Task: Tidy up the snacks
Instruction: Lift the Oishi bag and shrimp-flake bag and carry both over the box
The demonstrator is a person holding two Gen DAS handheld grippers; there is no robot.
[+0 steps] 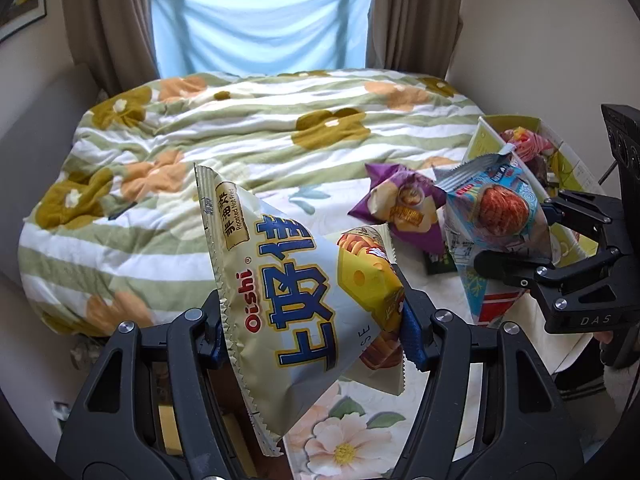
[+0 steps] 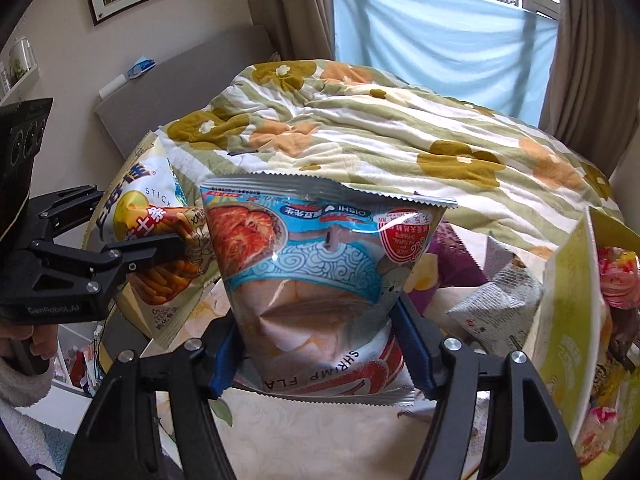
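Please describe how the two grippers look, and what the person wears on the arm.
Both grippers are black, with angular linkage arms, silver pivot bolts and blue pads on the fingers. The right gripper carries pale "DAS" lettering on its body; the left gripper carries "GenRobot.AI". Each has a black camera block above it. A fluffy white sleeve covers the arm behind the left one.

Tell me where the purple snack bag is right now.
In the left wrist view the purple snack bag lies on the floral tablecloth, right of centre, just left of the shrimp chips bag and short of the yellow box.
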